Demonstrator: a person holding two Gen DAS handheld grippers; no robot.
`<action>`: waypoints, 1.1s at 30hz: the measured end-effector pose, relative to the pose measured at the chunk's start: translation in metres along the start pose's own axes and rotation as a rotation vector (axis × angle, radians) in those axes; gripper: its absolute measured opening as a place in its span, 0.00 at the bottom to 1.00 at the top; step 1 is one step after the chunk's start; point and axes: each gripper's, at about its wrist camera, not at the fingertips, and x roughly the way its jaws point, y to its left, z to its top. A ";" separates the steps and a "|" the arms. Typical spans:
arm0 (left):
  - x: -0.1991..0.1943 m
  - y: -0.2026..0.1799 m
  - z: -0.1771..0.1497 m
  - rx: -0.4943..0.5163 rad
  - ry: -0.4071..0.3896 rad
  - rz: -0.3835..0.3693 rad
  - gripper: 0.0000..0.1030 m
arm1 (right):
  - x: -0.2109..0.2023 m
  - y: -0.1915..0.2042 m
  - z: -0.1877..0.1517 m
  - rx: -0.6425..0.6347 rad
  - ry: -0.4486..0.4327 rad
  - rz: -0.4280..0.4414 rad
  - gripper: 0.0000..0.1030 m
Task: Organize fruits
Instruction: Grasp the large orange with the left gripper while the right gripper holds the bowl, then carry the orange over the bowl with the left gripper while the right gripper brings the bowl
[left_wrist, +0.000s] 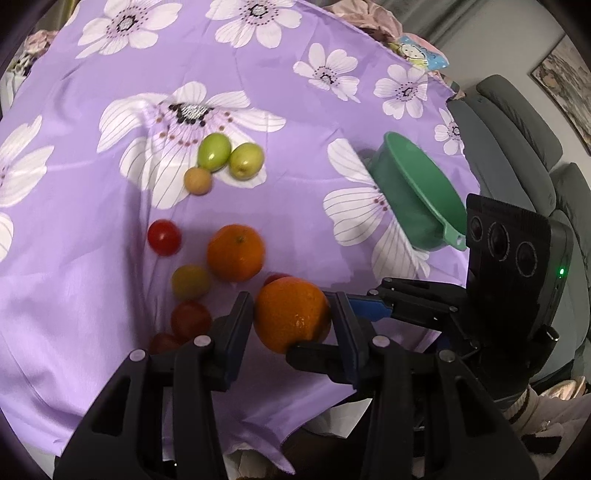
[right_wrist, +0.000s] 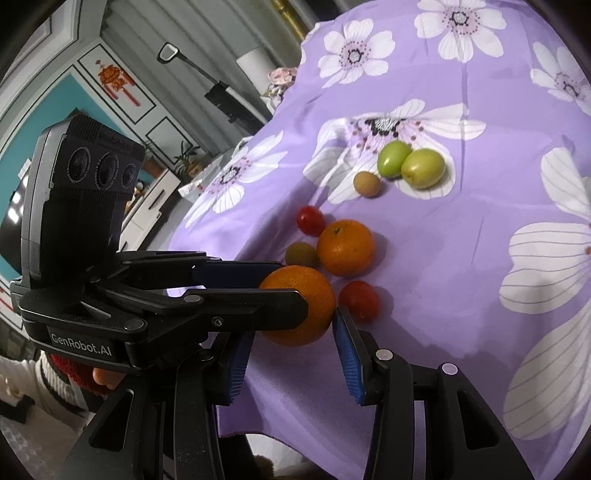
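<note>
My left gripper (left_wrist: 291, 317) is shut on an orange (left_wrist: 291, 319), its blue pads pressing both sides near the table's front edge. In the right wrist view the same orange (right_wrist: 314, 295) sits between the left gripper's fingers (right_wrist: 258, 291). My right gripper (right_wrist: 291, 354) is open and empty, just in front of that orange. A second orange (left_wrist: 236, 253) lies beyond. Red cherry tomatoes (left_wrist: 164, 237), a yellowish tomato (left_wrist: 190, 282), two green fruits (left_wrist: 212, 151) and a small brown fruit (left_wrist: 198, 180) lie on the purple floral cloth (left_wrist: 110, 258).
A green bowl (left_wrist: 417, 192) lies tilted on the cloth at the right, near the right gripper's camera body (left_wrist: 513, 251). A grey sofa (left_wrist: 517, 129) stands beyond the table's right edge. Cabinets and a wall (right_wrist: 110, 92) are at the left.
</note>
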 end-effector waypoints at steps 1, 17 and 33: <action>0.000 -0.003 0.002 0.007 -0.004 -0.001 0.41 | -0.003 0.000 -0.001 0.000 -0.008 -0.002 0.44; 0.016 -0.068 0.046 0.172 -0.041 -0.047 0.42 | -0.066 -0.023 0.005 0.038 -0.197 -0.110 0.44; 0.065 -0.150 0.097 0.352 -0.047 -0.148 0.43 | -0.144 -0.075 0.004 0.115 -0.395 -0.298 0.44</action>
